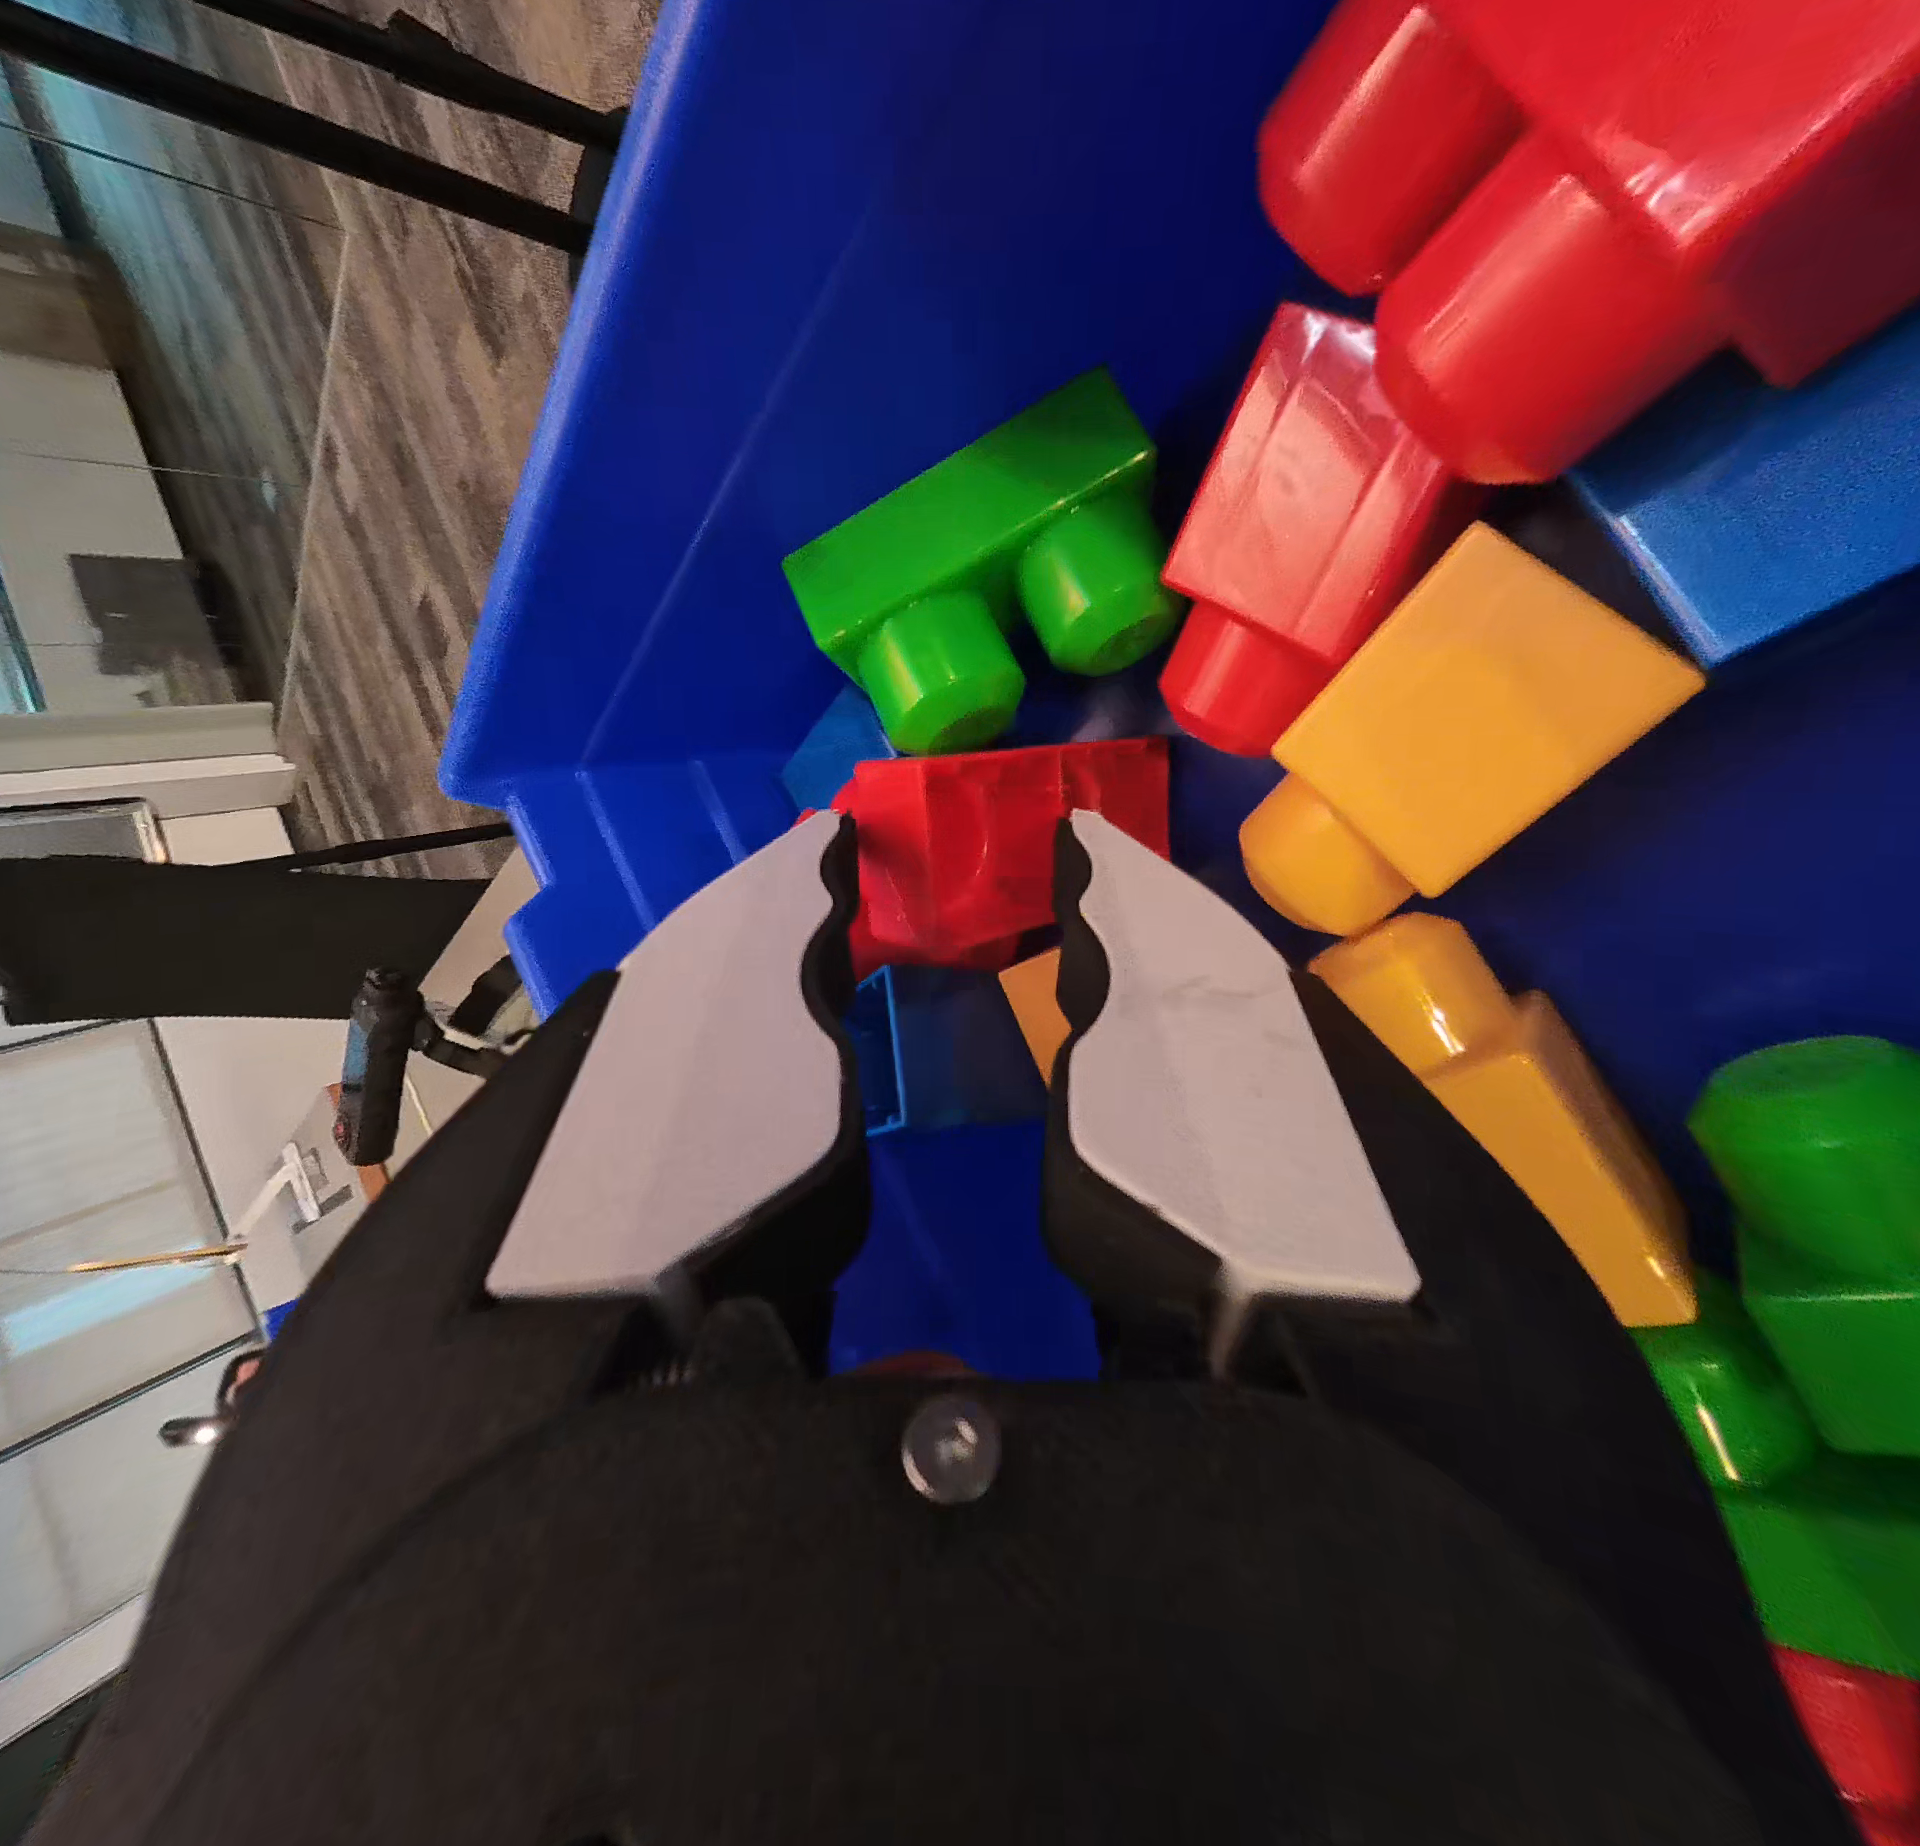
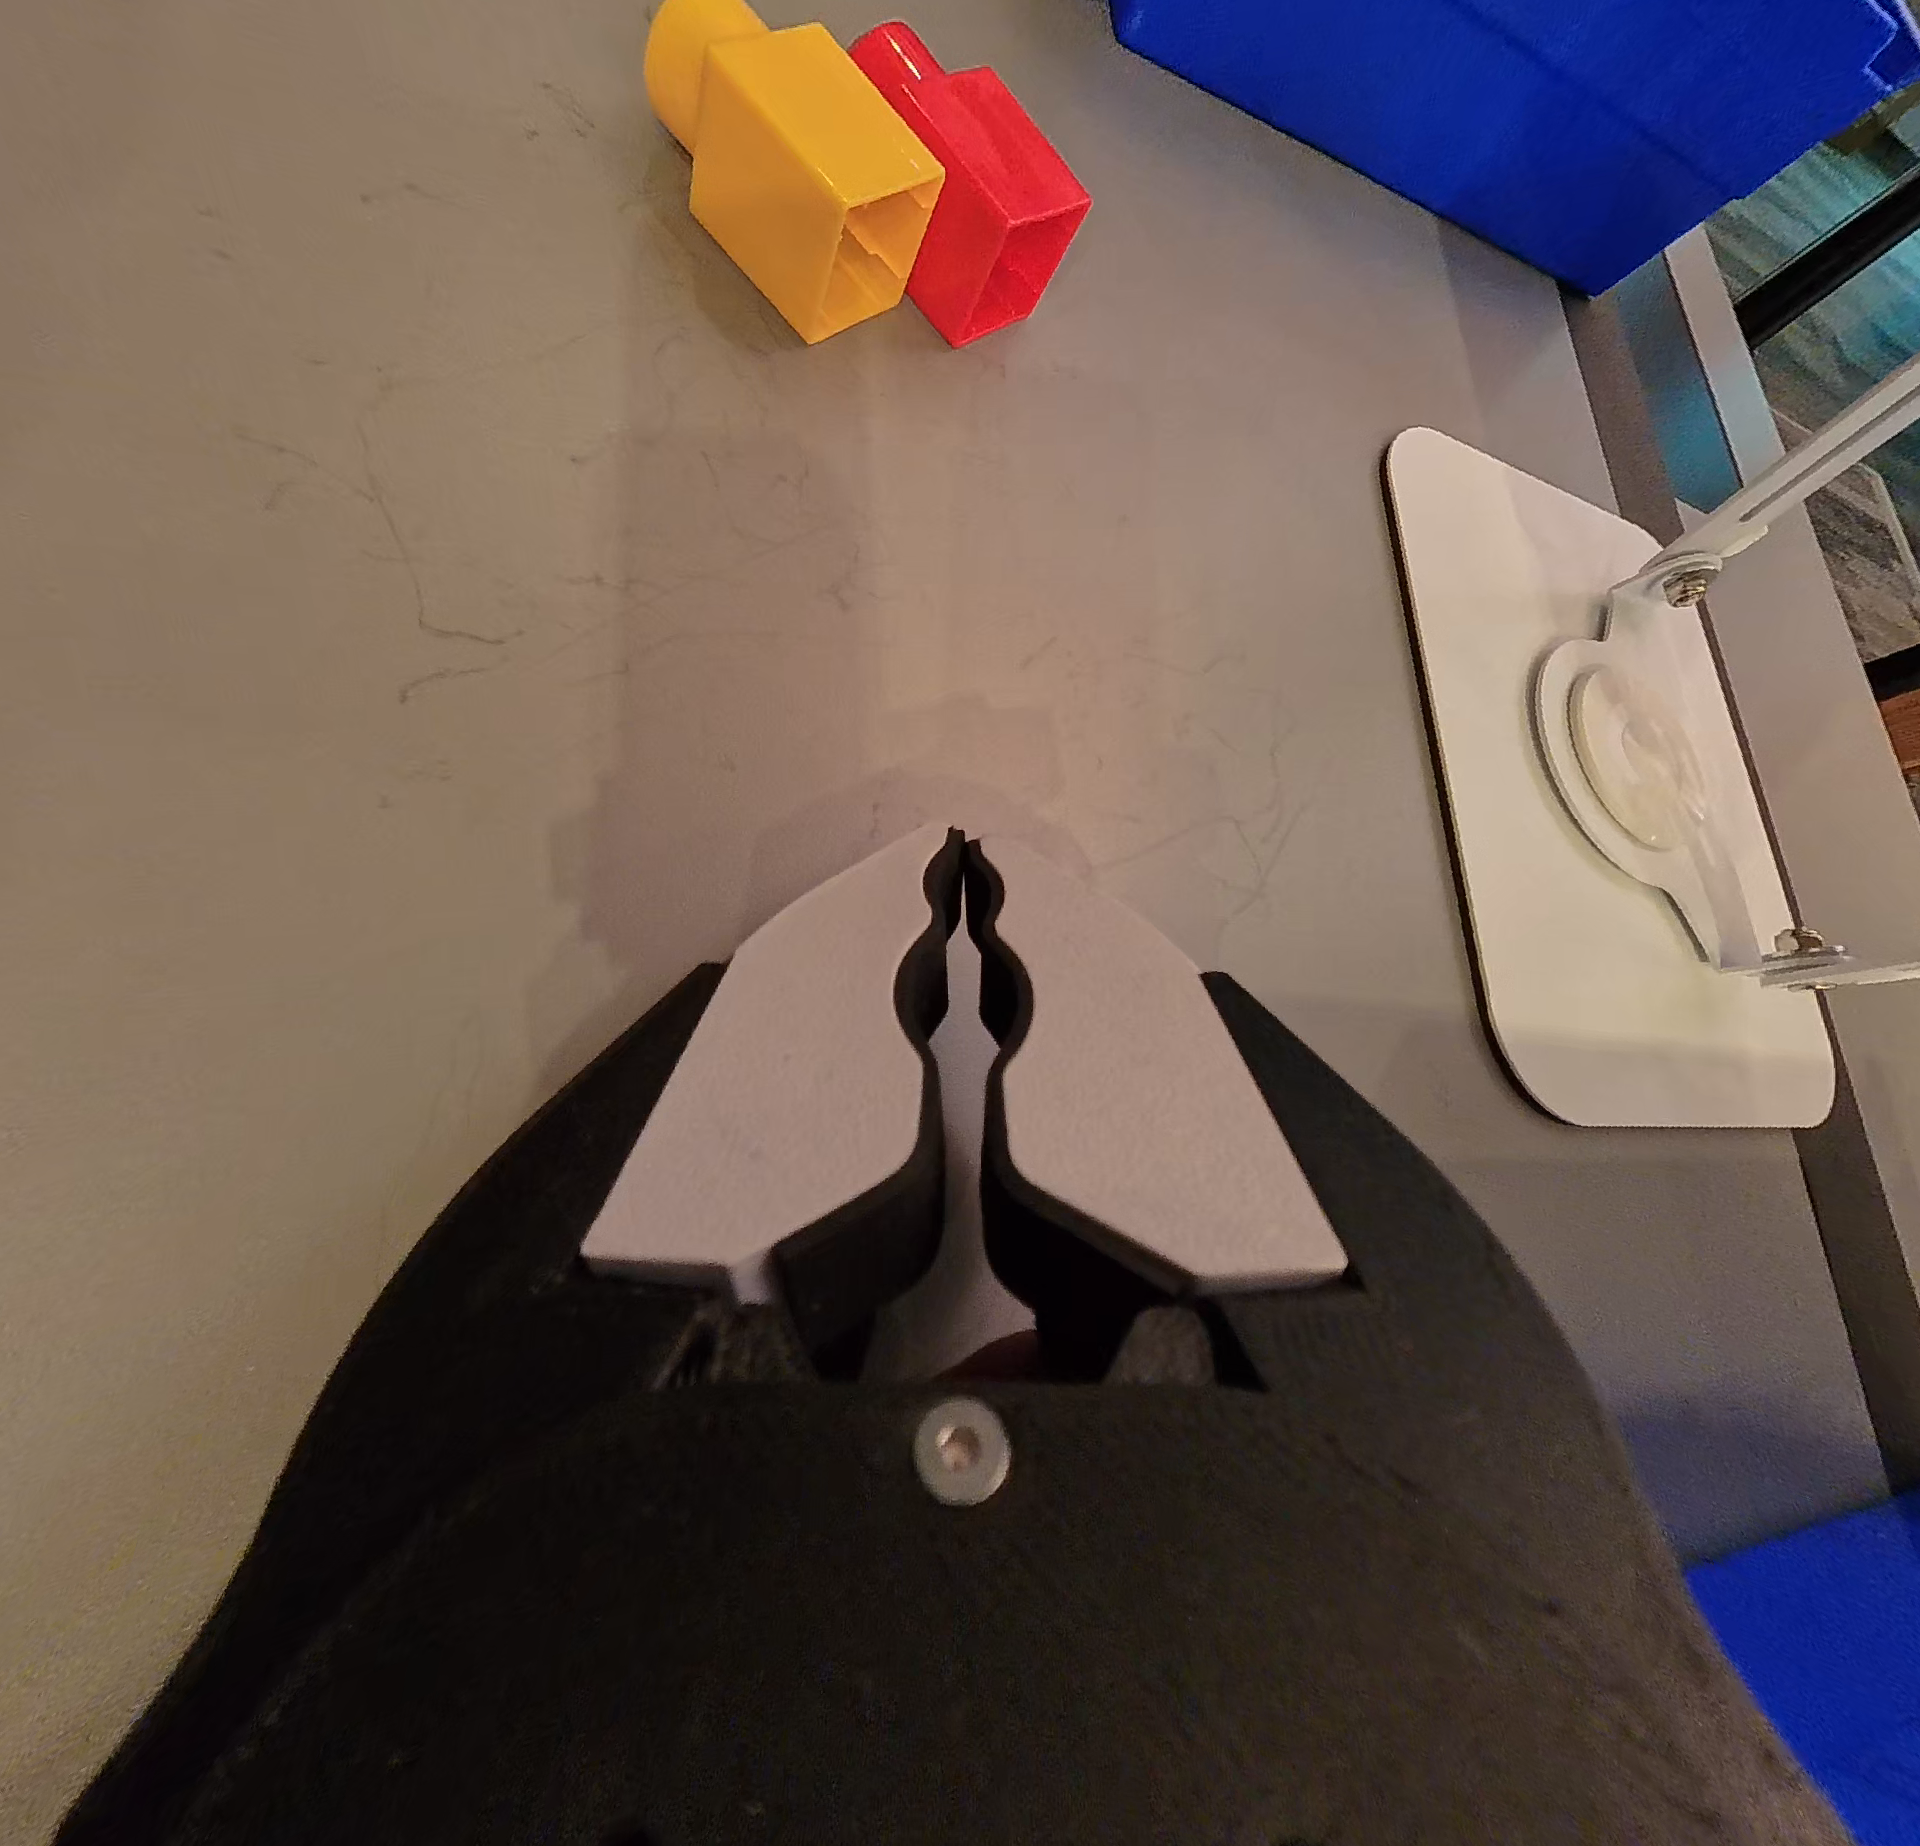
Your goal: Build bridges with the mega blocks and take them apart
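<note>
— The left claw (image 1: 951, 840), what is it doing?

— It is reaching into the blue bin (image 1: 727, 362) and is gripping a red block (image 1: 966, 861); both pads are pressing on the sides of the block. This block is lying in the corner of the bin, just beside a green block (image 1: 987, 549) with two studs. More blocks, red (image 1: 1288, 529), yellow (image 1: 1455, 716) and blue (image 1: 1766, 518), are lying in a heap along the other side of the bin.

— And the right claw (image 2: 961, 840)?

— It is hanging over the grey counter (image 2: 312, 653), closed, with nothing between the tips. Far ahead of it a yellow block (image 2: 800, 186) and a red one (image 2: 987, 196) are lying on their sides, touching each other, near the blue bin (image 2: 1455, 71) at the far edge. A white pad (image 2: 1538, 757) is lying at the right edge.
</note>
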Demonstrator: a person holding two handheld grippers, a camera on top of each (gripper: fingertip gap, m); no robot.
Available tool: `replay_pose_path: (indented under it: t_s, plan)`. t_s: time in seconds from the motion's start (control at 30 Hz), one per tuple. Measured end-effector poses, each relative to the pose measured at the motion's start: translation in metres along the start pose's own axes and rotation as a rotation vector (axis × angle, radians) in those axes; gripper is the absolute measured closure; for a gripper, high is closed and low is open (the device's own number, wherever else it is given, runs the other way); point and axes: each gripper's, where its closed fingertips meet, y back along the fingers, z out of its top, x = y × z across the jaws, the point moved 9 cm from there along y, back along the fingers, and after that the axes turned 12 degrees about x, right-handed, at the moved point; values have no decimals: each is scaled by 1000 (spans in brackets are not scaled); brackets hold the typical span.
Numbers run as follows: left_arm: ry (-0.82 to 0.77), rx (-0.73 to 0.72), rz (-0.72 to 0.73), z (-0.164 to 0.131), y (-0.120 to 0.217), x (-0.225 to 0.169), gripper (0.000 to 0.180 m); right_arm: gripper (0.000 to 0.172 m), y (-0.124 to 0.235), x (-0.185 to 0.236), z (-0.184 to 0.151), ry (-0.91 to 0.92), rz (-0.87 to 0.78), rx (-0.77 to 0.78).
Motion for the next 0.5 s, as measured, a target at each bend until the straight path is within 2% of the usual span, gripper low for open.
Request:
replay_pose_path:
  t_s: [0.03,0.07,0.1,0.13,0.2,0.33,0.5]
  plan:
    - [7,-14,49,0,2,1,164,172,0,0,0,0,0,0]
    - [-25,-47,72,-1,6,2,174,172,0,0,0,0,0,0]
    - [-4,-45,35,-3,8,2,177,172,0,0,0,1,-1,0]
    - [16,-70,4,-4,9,2,177,172,0,0,0,1,-1,0]
    - [3,-71,49,-8,9,3,177,171,0,0,0,-1,1,0]
    - [19,-110,24,-15,13,2,177,171,0,0,0,1,-1,0]
    - [69,-212,44,-35,45,10,177,171,0,0,0,1,-1,0]
